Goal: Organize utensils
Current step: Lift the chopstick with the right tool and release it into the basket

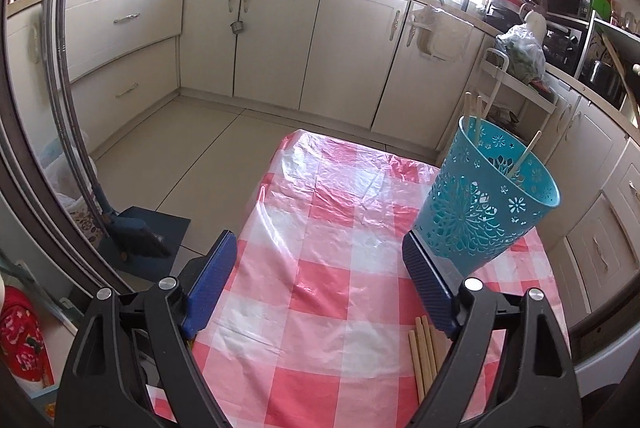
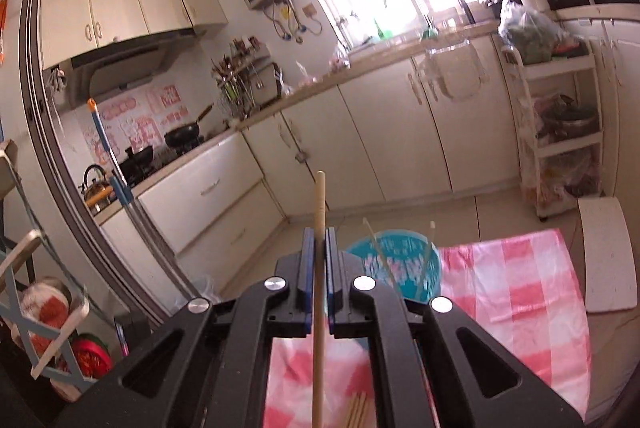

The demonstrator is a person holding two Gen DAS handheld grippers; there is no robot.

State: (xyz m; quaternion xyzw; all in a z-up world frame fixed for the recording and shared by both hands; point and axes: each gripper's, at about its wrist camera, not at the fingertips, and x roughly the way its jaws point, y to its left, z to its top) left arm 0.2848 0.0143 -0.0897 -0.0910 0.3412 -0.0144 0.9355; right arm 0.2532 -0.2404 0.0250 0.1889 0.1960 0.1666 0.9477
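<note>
Right claw (image 2: 319,240) pinches one chopstick (image 2: 319,268) upright, above and just left of the teal basket (image 2: 400,268) on the desk; lower its tip straight inside. Left claw (image 1: 320,284) hangs spread beside the basket.

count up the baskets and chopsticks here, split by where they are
basket: 1
chopsticks standing in the basket: 3
chopstick clamped in the right gripper: 1
loose chopsticks lying flat: at least 3, bunch partly hidden
total: at least 8
</note>
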